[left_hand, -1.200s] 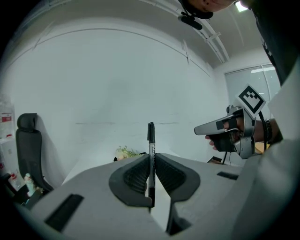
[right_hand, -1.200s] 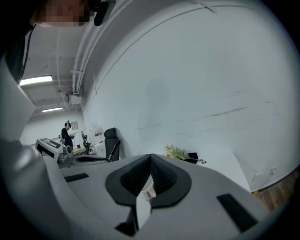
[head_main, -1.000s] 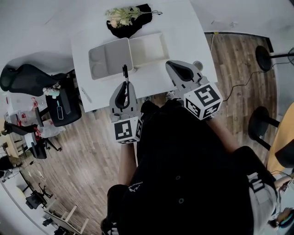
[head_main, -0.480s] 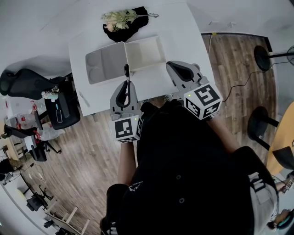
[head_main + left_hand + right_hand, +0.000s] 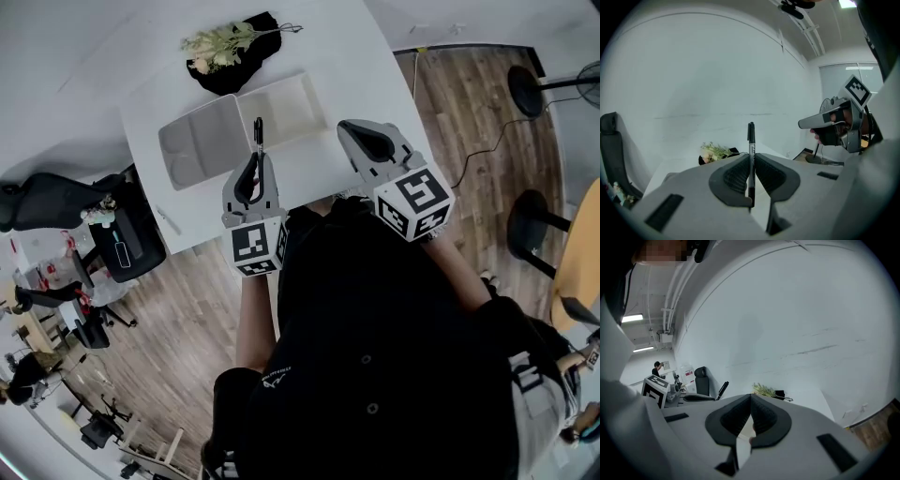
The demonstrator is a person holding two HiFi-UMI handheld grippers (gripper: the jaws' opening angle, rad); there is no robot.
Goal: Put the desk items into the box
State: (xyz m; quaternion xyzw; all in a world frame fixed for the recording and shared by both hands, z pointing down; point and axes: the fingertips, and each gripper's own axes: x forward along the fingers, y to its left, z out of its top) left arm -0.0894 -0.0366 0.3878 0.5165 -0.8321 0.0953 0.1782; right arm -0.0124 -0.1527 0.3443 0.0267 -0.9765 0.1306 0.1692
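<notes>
One pen (image 5: 751,140): clenched upright in left gripper (image 5: 751,158) jaws, over the desk (image 5: 370,70), near the box (image 5: 298,101).
Right gripper (image 5: 750,398): jaws closed, empty.
Risk: the narrow grip may let the pen pivot or slip and miss the box.

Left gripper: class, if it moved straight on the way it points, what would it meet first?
Likely the open box, near its middle fold, touched first by the held marker. Height is unclear; it may pass above toward the wall.

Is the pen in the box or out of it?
Out: the pen is clamped in the left tool, not inside the box.
</notes>
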